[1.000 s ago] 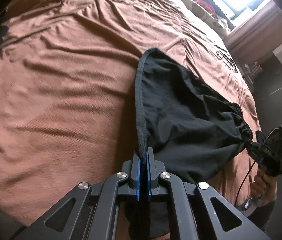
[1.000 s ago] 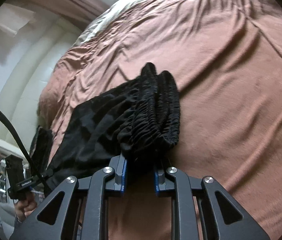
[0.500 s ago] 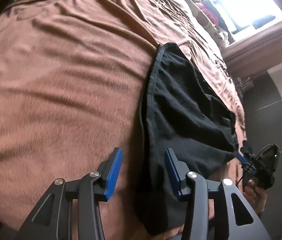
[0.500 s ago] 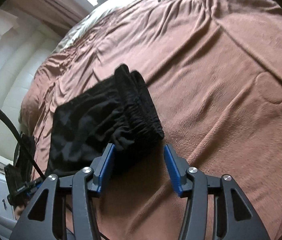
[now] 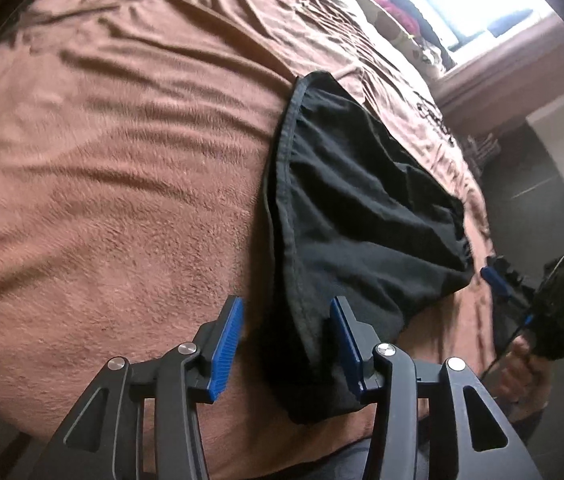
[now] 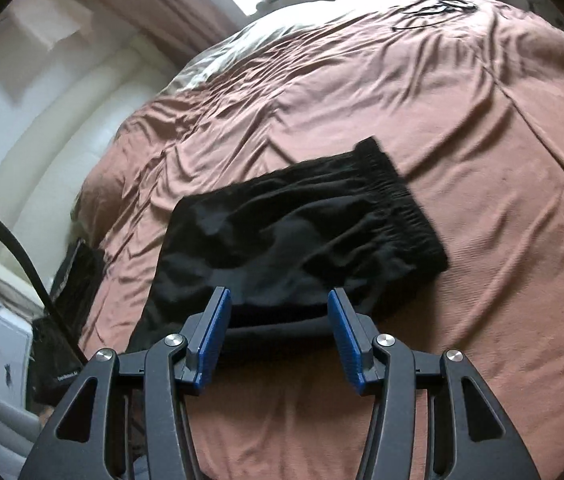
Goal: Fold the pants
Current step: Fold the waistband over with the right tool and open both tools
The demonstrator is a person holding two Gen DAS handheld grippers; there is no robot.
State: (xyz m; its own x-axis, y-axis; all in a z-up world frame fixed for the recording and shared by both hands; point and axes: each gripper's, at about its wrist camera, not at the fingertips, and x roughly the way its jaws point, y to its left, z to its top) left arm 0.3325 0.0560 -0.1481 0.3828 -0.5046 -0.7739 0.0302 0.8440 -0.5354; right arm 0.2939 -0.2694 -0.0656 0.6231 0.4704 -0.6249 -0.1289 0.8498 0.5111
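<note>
The black pants lie folded in a flat rectangle on the brown bedspread. In the right wrist view the pants show their elastic waistband at the right end. My left gripper is open and empty, its blue pads either side of the hem end of the pants, just above the cloth. My right gripper is open and empty, above the near edge of the pants. The right gripper also shows at the far right of the left wrist view, apart from the waistband.
The brown bedspread covers the whole bed. A black cord lies on the bedspread at its far side. Pillows and clutter sit by the bright window. The bed's edge and dark floor are at the right.
Both grippers have opened and let go of the pants. Both have drawn back from the cloth. The pants have dropped flat onto the bedspread.
</note>
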